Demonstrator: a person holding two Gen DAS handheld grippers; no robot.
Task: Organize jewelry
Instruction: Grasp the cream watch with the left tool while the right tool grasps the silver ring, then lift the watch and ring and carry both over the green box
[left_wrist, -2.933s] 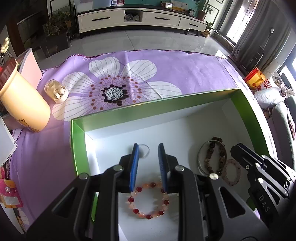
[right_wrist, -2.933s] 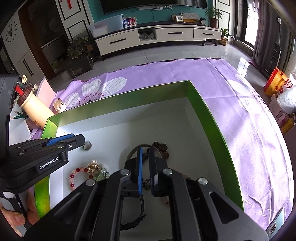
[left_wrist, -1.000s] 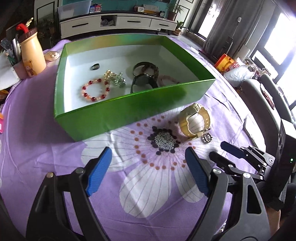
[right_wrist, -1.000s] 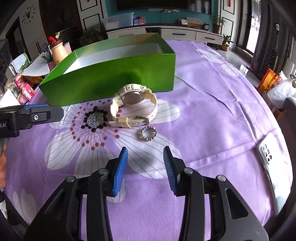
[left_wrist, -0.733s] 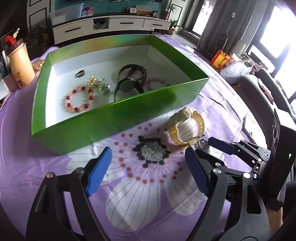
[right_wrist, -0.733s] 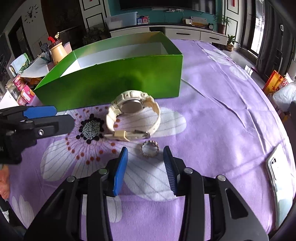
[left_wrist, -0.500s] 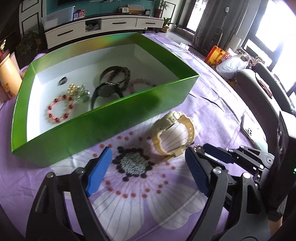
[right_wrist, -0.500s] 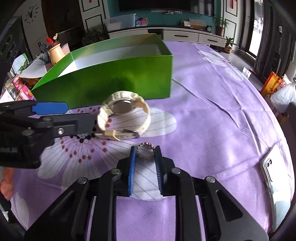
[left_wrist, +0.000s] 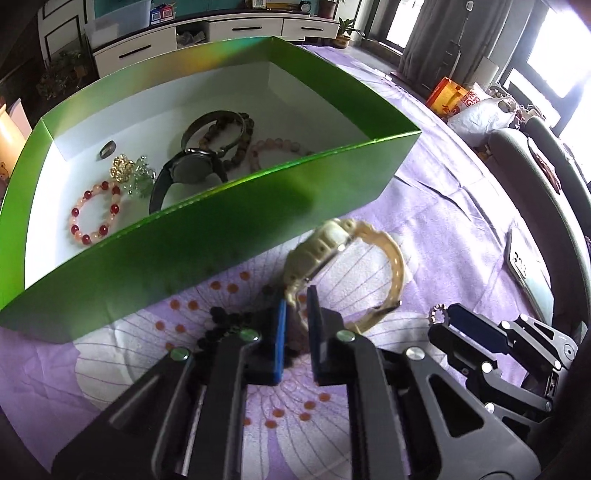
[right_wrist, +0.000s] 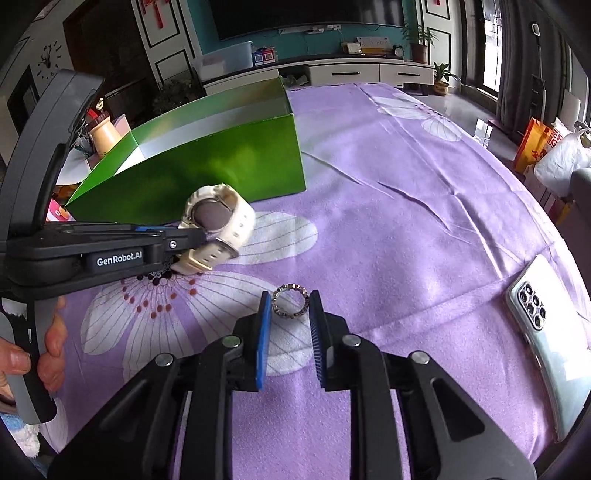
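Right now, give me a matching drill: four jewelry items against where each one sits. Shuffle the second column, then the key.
Items:
1. cream watch
2. studded ring
3. red bead bracelet
4. phone

Places:
A. lying in the green box
B. strap pinched by the left gripper
C. bare cloth, far right, untouched
D. between the pads of the right gripper

Pairs: 1-B, 2-D, 3-A, 4-C
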